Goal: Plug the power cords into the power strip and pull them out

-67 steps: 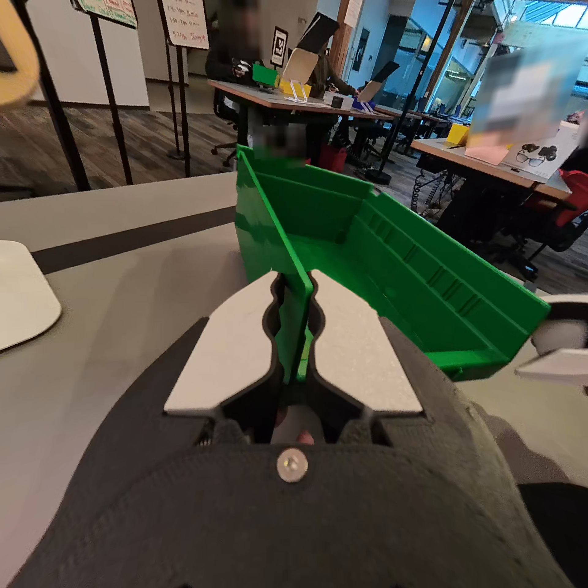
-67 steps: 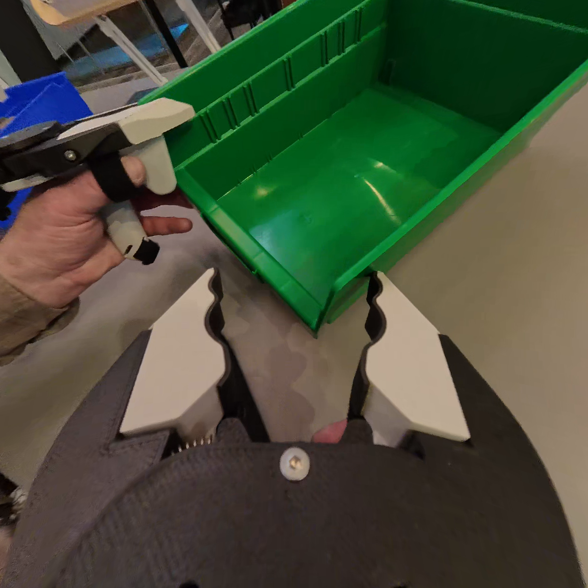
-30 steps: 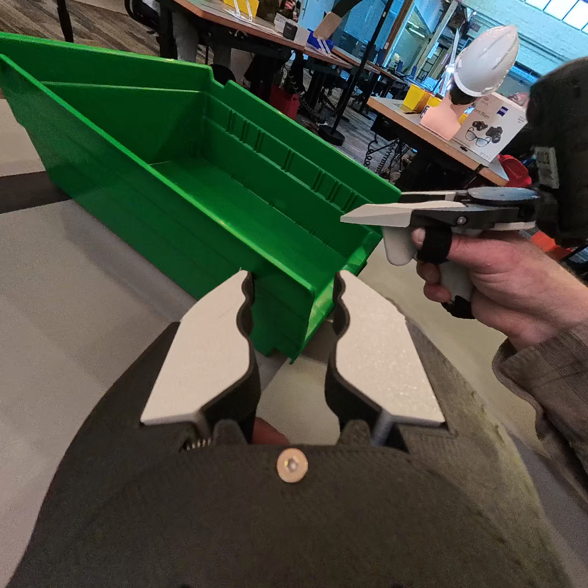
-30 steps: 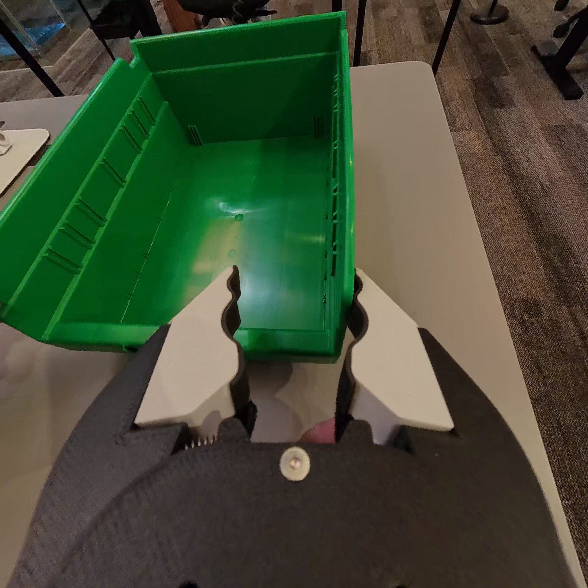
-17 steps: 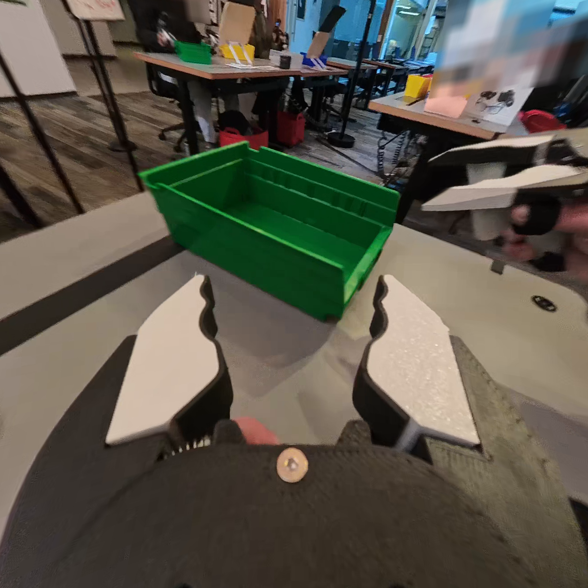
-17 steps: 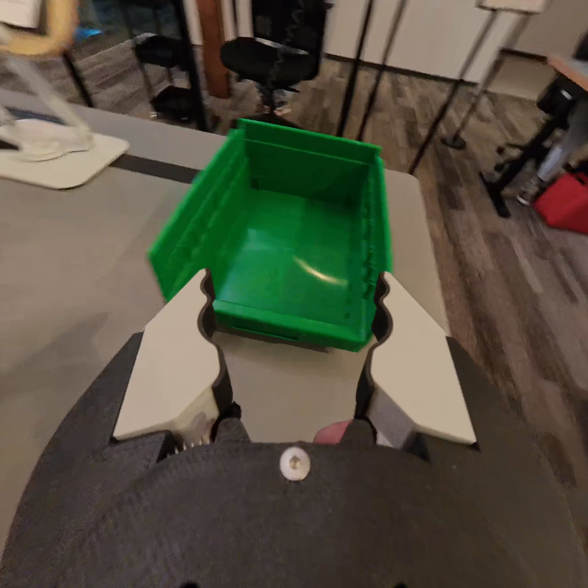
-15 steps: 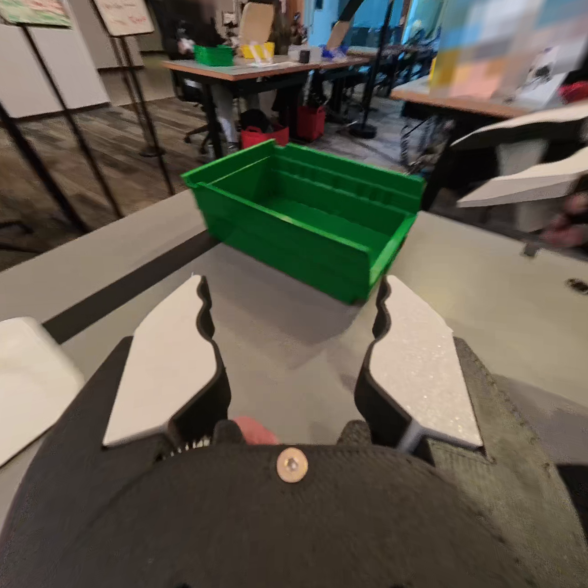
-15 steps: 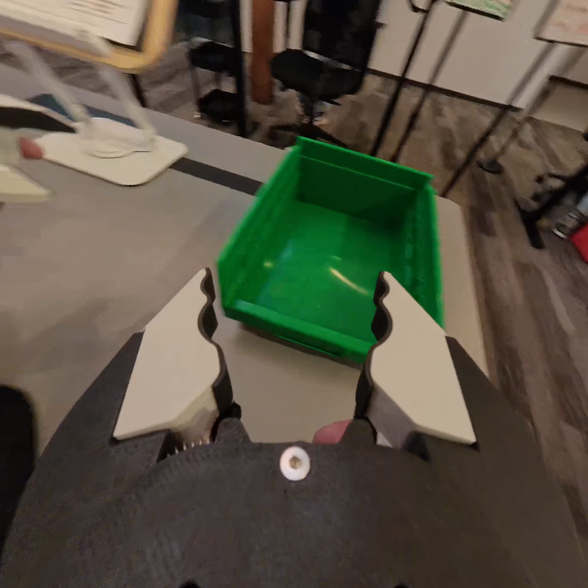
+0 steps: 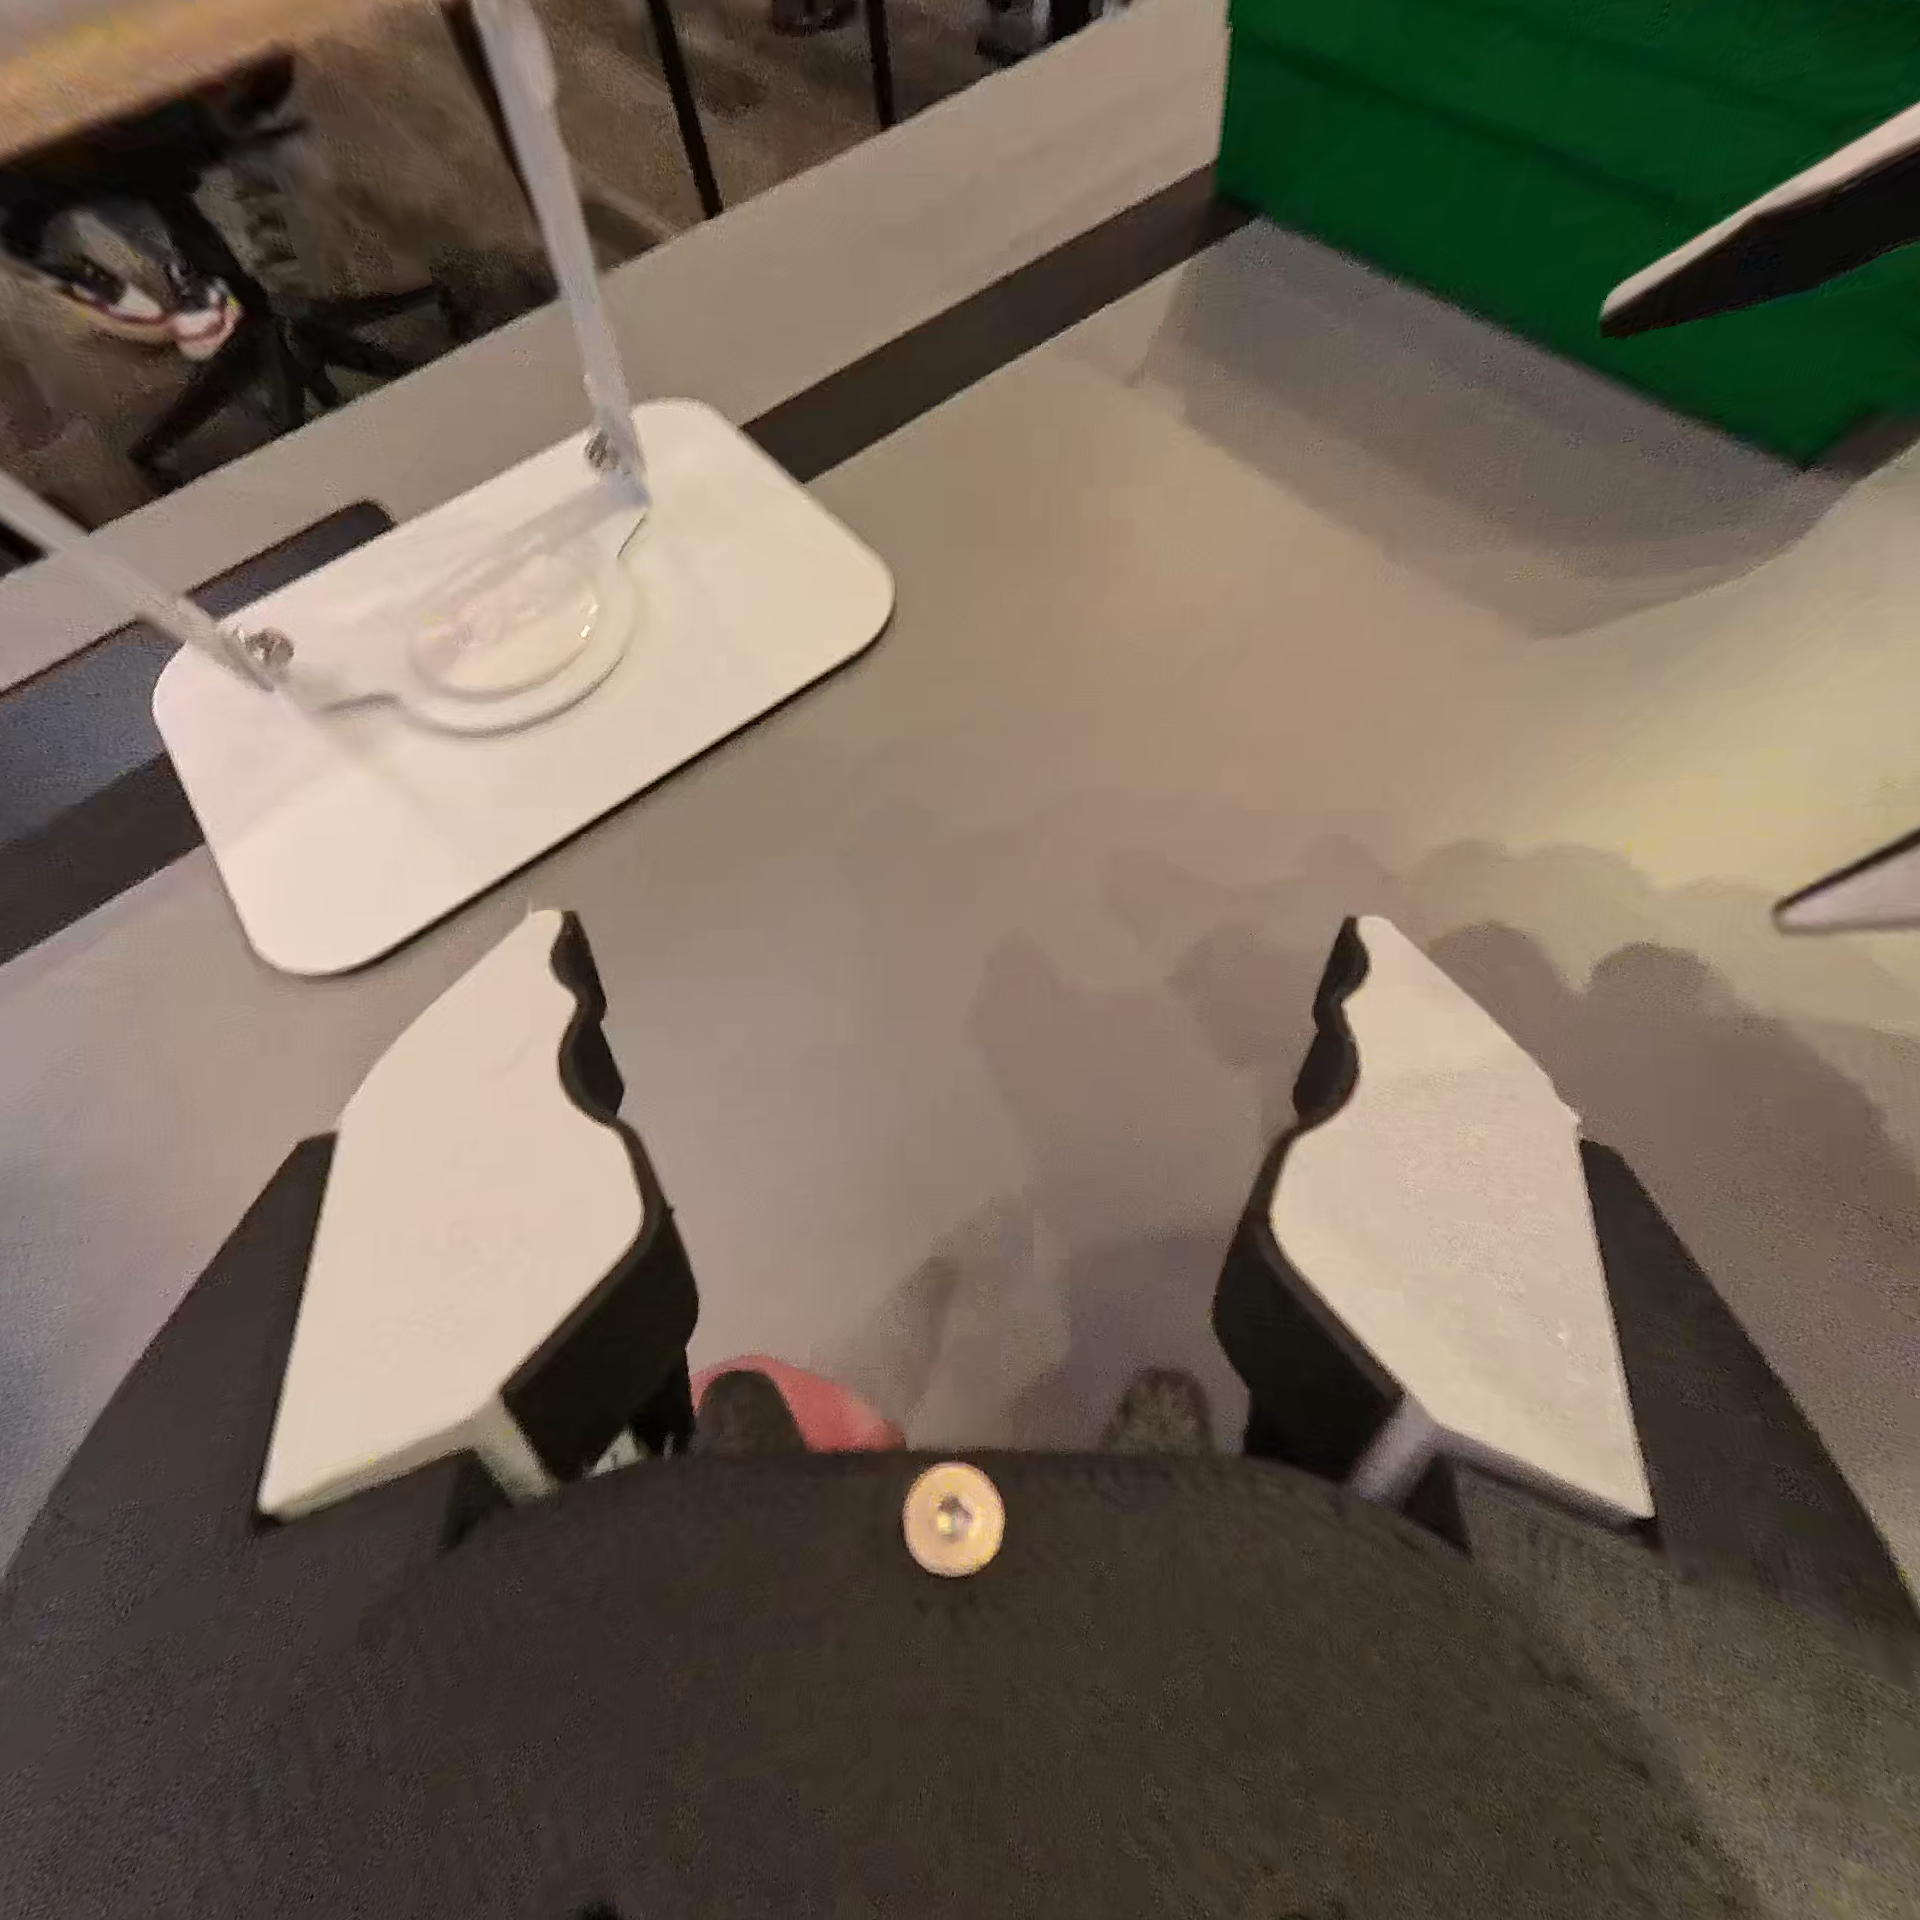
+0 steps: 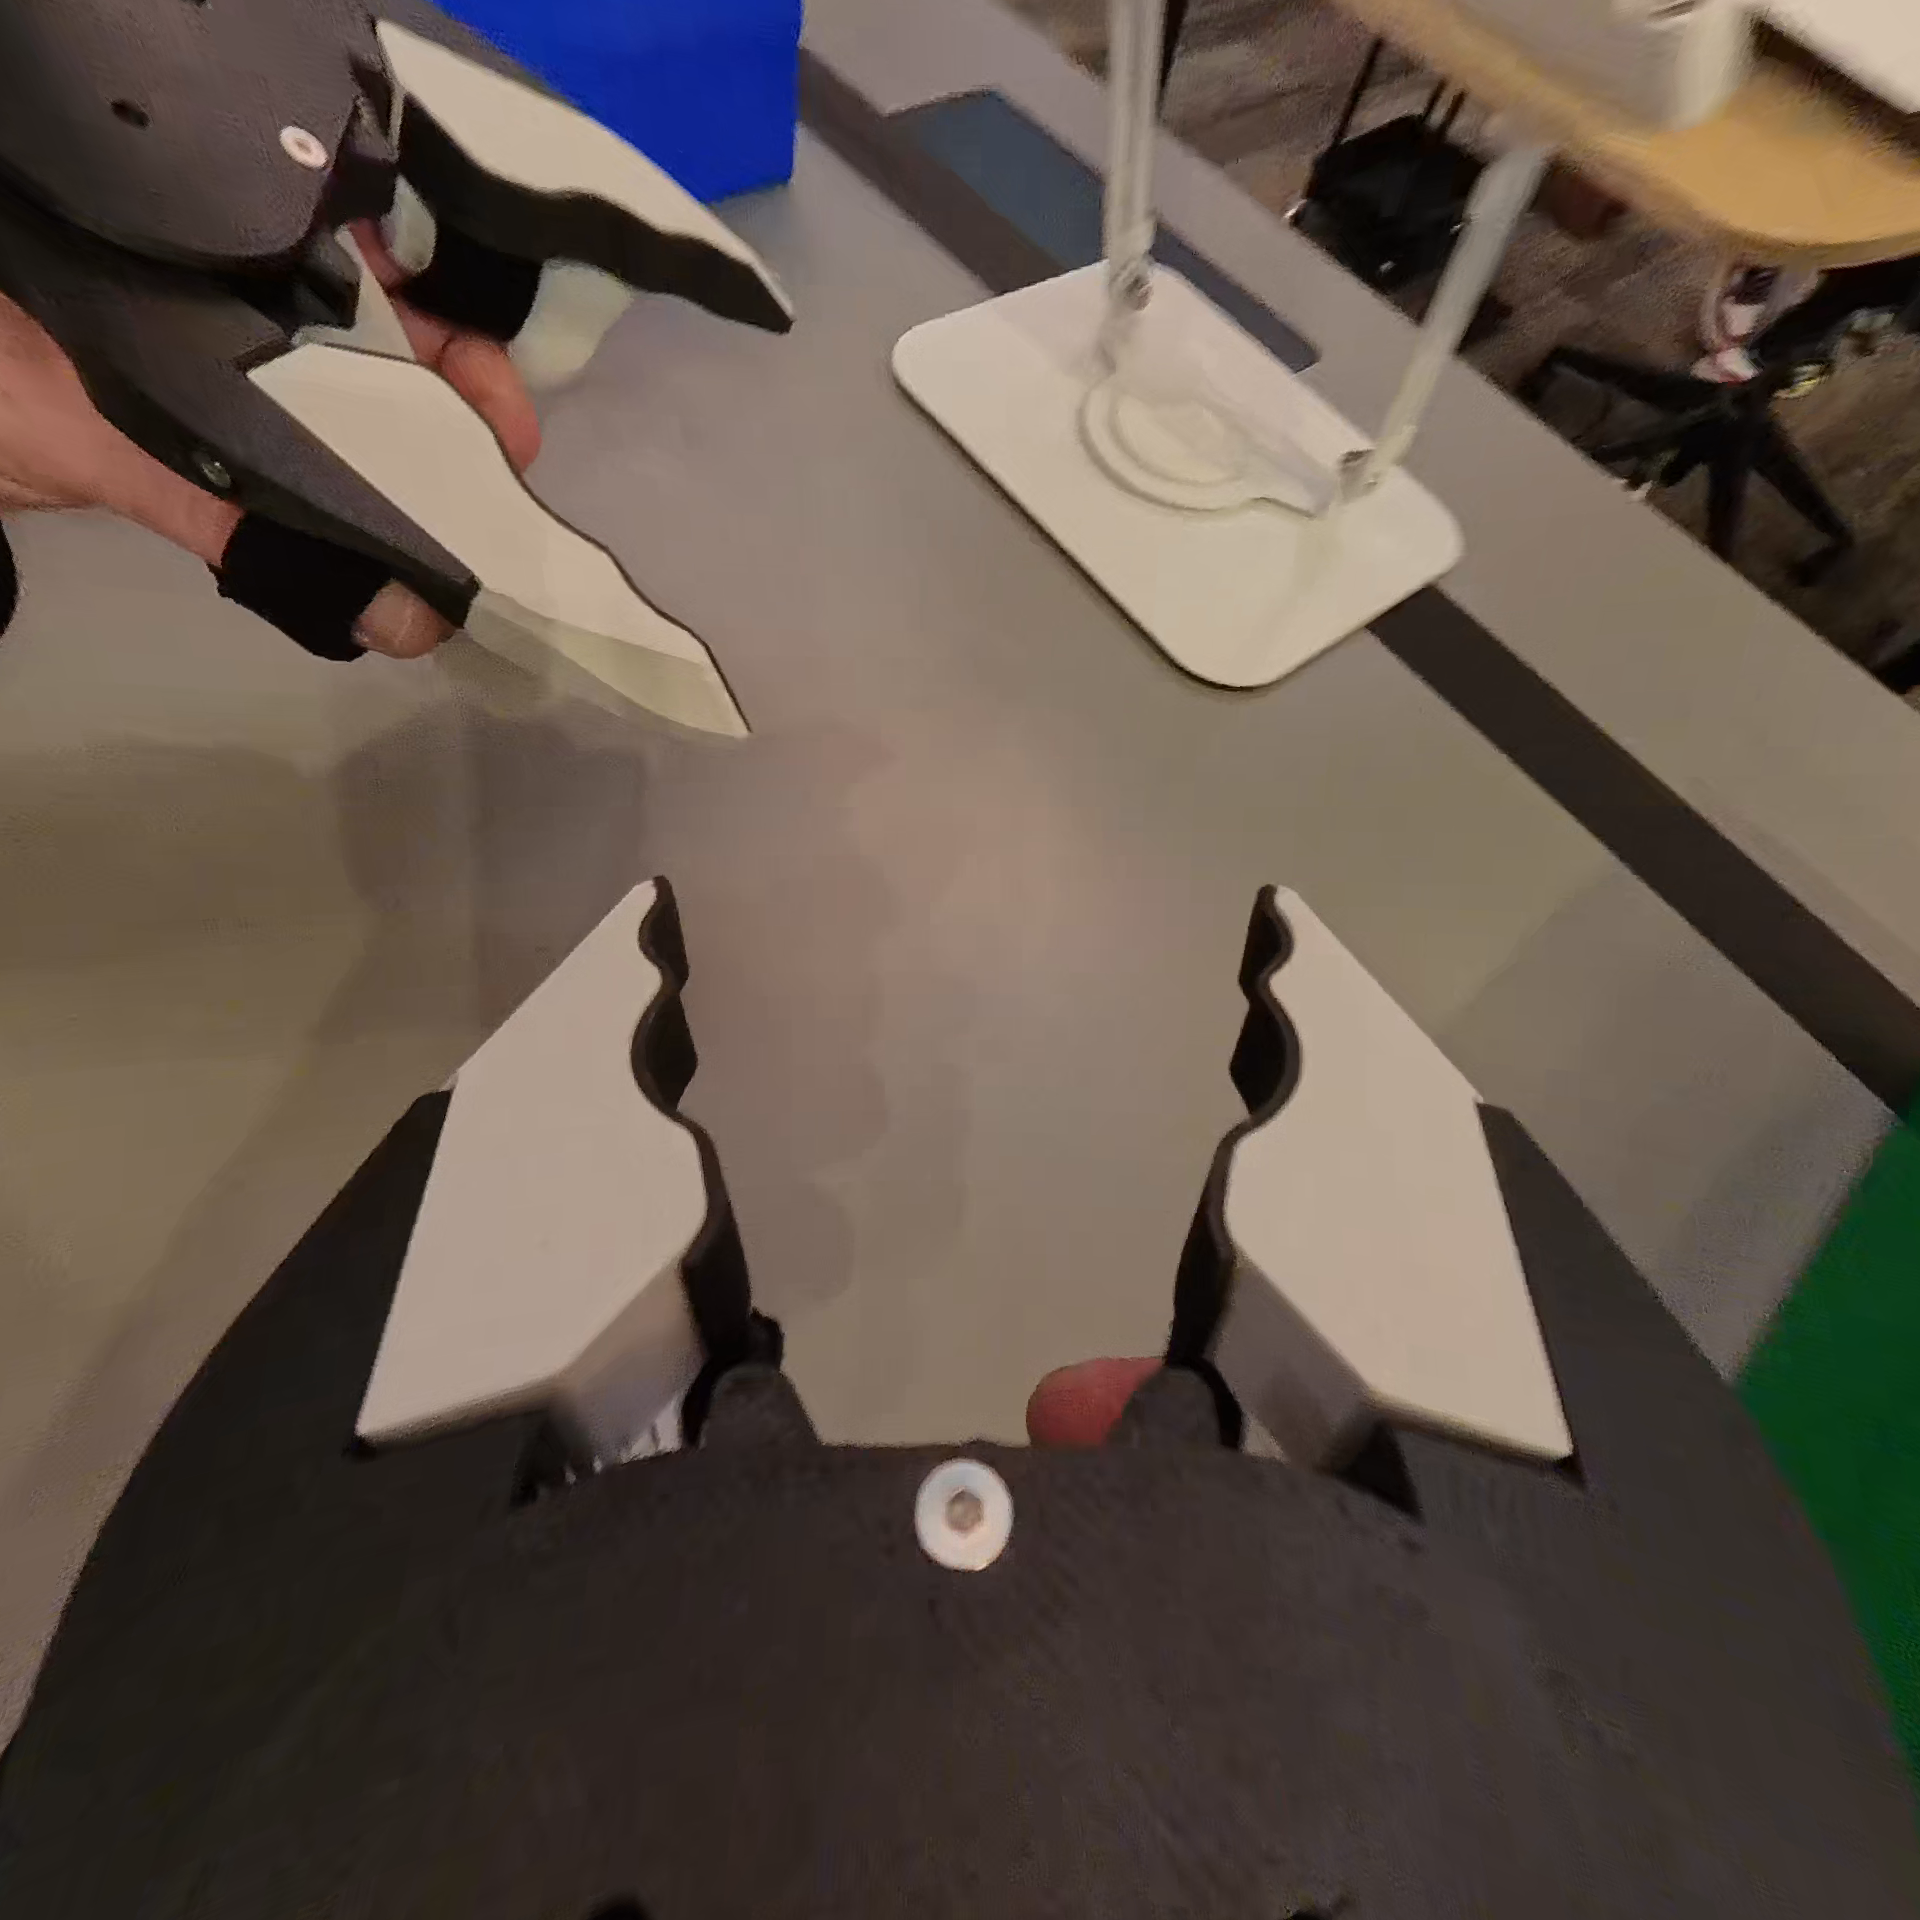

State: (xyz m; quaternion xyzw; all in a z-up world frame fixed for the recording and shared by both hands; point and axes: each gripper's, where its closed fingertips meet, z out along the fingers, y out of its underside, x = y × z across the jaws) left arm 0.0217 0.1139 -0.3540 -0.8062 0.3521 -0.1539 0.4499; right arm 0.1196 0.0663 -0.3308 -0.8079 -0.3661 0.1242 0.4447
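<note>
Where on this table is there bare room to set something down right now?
The widest free patch is the grey table between the white stand base and the green bin, in front of the open left gripper and open right gripper. It is tighter along the dark strip behind, where base and bin sit.

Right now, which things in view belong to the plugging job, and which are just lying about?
Job: only the open left gripper and open right gripper; no cords or power strip visible.

Lying about: green plastic bin, white flat-based stand, blue box, grey table.
</note>
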